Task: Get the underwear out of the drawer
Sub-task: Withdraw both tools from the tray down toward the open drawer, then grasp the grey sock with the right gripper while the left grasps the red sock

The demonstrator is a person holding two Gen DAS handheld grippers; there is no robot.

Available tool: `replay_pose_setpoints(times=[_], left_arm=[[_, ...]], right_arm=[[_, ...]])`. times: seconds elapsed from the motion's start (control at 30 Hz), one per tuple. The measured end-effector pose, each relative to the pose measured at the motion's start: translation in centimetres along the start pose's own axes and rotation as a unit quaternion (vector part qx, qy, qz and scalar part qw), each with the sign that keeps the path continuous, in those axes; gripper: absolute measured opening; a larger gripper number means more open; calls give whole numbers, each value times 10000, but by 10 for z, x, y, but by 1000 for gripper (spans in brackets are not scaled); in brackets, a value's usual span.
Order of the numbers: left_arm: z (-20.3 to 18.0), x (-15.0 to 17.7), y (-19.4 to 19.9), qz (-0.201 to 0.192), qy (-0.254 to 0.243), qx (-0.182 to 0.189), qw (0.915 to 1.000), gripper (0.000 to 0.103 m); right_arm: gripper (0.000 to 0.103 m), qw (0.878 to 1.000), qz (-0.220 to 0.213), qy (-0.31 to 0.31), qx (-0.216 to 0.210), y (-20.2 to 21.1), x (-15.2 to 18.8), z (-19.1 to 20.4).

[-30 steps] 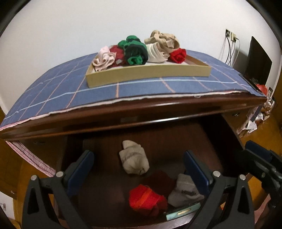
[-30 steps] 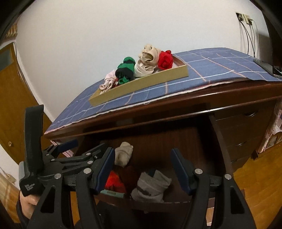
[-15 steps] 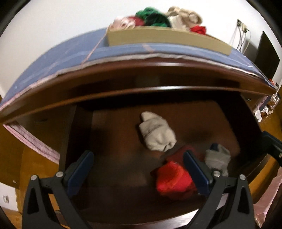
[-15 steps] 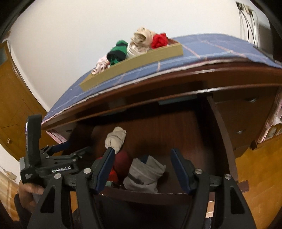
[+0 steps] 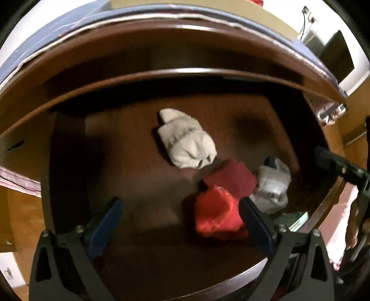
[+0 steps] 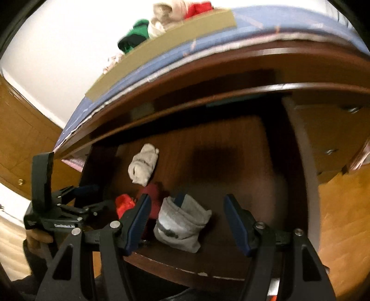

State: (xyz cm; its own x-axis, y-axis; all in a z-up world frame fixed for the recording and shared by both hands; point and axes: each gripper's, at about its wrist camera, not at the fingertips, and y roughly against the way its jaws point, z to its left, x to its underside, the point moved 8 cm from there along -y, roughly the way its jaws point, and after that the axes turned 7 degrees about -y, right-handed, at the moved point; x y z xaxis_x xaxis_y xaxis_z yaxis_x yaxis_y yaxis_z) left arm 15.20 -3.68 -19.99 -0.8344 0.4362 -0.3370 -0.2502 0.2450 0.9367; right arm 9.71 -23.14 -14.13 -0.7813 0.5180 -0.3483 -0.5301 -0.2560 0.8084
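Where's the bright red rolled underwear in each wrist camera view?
Left wrist: the bright red underwear lies lower right of centre, beside the gripper's right finger.
Right wrist: it peeks out lower left, behind the gripper's left finger.
Shared landmark: the beige bundle farther back.

A blue checked cloth [image 6: 261, 25] covers the dresser top, above and beyond the tongs. On it sits a tan cardboard tray [image 6: 161, 48] holding rolled green [image 6: 135, 38], beige [image 6: 161, 20] and red [image 6: 198, 7] bundles. A dark screen [image 5: 336, 58] stands far right, with orange wooden floor [image 6: 342, 208] lower right.
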Motion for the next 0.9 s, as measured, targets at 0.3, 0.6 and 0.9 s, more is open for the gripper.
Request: replay_pose_setpoints(times=[0.3, 0.6, 0.9], left_arm=[[-1, -8, -14, 256, 303, 265, 9989, 100], [2, -5, -25, 545, 590, 599, 9950, 100], [-14, -1, -36, 1009, 187, 641, 9927, 100]], right_arm=[[67, 9934, 1134, -72, 117, -53, 18, 5], [67, 9834, 1737, 32, 516, -85, 28, 3], [36, 9800, 1886, 503, 398, -94, 35, 18]])
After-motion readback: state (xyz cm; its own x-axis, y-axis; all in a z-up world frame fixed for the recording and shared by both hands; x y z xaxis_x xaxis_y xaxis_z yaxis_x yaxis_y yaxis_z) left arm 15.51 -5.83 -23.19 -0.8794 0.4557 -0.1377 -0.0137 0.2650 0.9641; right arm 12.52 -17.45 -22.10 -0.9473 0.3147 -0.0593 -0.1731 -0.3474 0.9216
